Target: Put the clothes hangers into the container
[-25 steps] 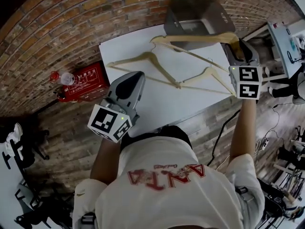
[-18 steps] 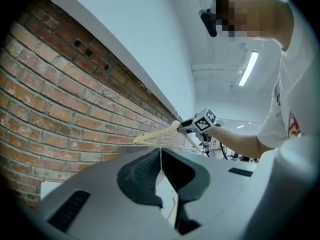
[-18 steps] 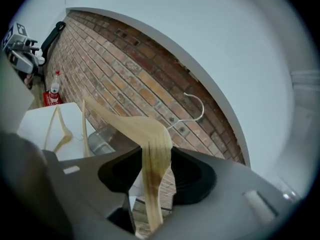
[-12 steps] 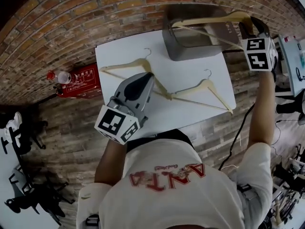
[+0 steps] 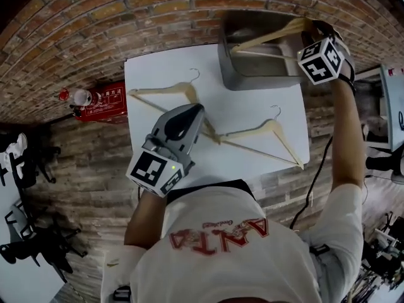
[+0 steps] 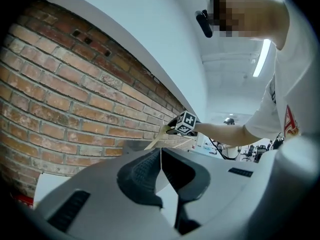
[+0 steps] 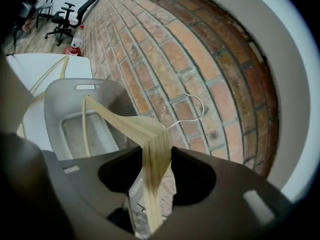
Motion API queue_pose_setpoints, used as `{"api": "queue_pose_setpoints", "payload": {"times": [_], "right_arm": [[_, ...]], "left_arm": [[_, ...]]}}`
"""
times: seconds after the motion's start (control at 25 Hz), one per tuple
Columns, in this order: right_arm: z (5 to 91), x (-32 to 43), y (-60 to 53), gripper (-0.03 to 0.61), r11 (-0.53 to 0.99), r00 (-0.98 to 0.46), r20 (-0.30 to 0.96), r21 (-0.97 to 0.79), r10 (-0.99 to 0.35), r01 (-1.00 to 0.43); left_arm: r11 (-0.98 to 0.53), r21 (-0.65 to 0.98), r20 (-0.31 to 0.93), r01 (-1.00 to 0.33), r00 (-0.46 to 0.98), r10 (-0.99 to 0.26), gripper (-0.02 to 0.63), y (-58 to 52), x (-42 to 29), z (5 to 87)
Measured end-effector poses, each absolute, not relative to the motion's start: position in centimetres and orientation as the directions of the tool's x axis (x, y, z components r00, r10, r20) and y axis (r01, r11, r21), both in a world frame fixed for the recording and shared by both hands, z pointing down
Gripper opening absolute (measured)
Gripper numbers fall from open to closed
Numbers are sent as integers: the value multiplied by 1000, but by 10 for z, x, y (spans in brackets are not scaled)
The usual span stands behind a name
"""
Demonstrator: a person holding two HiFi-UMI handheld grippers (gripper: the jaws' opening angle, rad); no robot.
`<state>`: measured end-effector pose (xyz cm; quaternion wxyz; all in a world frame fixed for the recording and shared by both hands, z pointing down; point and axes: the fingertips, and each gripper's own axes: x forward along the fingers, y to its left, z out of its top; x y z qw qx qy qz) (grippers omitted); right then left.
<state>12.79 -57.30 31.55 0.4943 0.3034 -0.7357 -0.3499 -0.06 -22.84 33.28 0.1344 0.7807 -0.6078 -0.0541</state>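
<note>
The right gripper (image 7: 156, 159) has its jaws clamped on one arm of a wooden hanger (image 7: 125, 124), which it holds tilted over the open grey container (image 5: 224, 55) at the far right corner of the bench (image 5: 158, 68). Two more hangers lie on the bench, one (image 5: 167, 90) toward the left edge and one (image 5: 268, 128) toward the right. The left gripper (image 5: 197, 111) hovers between them, its jaws pressed together and empty.

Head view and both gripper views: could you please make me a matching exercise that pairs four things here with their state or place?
1. left hand-held gripper
2. right hand-held gripper
3. container
4. box

A. grey, by the brick wall
B. shut on a wooden hanger
C. red, on the floor
D. shut, empty

Pairs: 1-D, 2-B, 3-A, 4-C
</note>
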Motion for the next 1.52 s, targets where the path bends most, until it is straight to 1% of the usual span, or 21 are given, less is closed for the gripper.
{"api": "queue_pose_setpoints", "payload": {"times": [0.28,0.52,0.64,0.84,1.0,1.04,1.08,1.24,1.36,1.52], "right_arm": [[386,80,-587,178,578,-352,554,815,-755,44],[444,64,-590,178,626,-279,641,765,-715,151],[462,61,-594,178,643,-233,663,748,-711,168],[468,64,-600,182,671,-213,688,725,-694,156],[472,71,-601,188,643,-187,674,738,-714,204],[472,73,-600,221,639,-179,673,739,-718,215],[470,76,-597,230,640,-177,674,737,-717,215],[441,84,-572,244,642,-224,661,749,-716,160],[405,86,-540,237,638,-312,622,767,-718,61],[359,94,-488,131,657,-447,545,742,-709,-137]], "left_arm": [[-137,288,131,-948,180,-975,15,-231,-20,351],[-89,294,166,-952,143,-976,15,-225,-32,362],[-78,288,171,-954,132,-976,15,-225,-36,363],[-74,281,167,-957,125,-978,15,-223,-36,363],[-75,278,166,-958,125,-978,15,-222,-33,362],[-78,276,164,-958,127,-978,15,-222,-32,362],[-80,274,163,-958,129,-978,15,-221,-32,361],[-90,271,167,-958,139,-976,15,-215,-31,359],[-102,270,157,-958,148,-976,15,-211,-31,355],[-143,260,126,-955,180,-976,15,-204,-29,340]]}}
